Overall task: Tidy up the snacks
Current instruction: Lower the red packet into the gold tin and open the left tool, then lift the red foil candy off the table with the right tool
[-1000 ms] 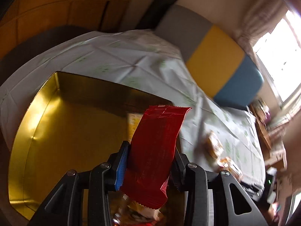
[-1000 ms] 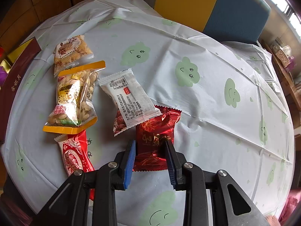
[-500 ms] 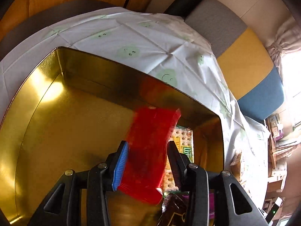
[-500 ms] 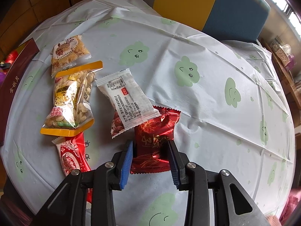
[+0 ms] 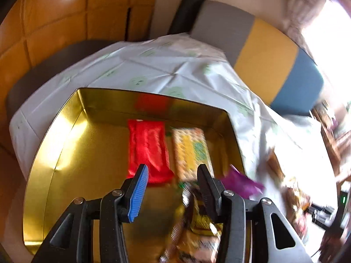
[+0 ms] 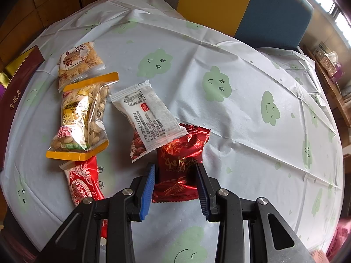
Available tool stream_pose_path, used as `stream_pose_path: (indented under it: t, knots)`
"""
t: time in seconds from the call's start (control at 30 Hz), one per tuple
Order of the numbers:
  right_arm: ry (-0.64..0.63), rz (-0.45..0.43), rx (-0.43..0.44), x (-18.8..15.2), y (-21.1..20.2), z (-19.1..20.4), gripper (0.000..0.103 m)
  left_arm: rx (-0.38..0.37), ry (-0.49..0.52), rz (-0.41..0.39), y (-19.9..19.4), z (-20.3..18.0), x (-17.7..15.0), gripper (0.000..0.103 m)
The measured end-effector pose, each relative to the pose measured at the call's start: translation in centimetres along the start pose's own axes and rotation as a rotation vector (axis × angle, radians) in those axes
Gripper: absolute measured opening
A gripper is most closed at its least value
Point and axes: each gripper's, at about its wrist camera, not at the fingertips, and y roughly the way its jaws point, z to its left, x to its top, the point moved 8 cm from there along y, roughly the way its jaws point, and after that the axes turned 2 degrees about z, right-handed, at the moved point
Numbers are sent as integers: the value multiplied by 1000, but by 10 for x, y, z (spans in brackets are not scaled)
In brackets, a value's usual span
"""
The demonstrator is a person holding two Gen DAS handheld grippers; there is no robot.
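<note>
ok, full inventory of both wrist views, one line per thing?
gold tin: 1, gold, on tablecloth.
red packet: 1, red, flat in tin.
yellow patterned packet: 1, yellow, in tin beside red one.
purple wrapper: 1, purple, by tin's right wall.
peanut bag: 1, orange-edged, table left.
sesame snack pack: 1, tan, behind peanuts.
white packet: 1, overlapping dark red packet.
red-white packet: 1, under peanuts.
left gripper: open, empty.
right gripper: astride dark red packet.

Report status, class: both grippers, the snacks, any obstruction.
Left gripper open above gold tin, red packet inside. Right gripper straddles dark red packet, white packet overlapping it.
</note>
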Motion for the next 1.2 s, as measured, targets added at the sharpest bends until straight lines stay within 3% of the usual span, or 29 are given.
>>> stream_pose_path:
  t: [0.3,0.5,0.87,1.2]
  knots:
    - [11,-24,-22,2,-5,-3,29,40,124,-64,-34,-31,-36,47]
    - [-3,-20,-27,0,-6,0,29,85,181,-83,-41,-37,-48,47]
    - [24,-24,1,2,-3,-1,36,93,216,-92,-46,-42,-61,47]
    - [12,-37,-27,4,-2,0,31,113,237,-119,-52,-42,-63,47]
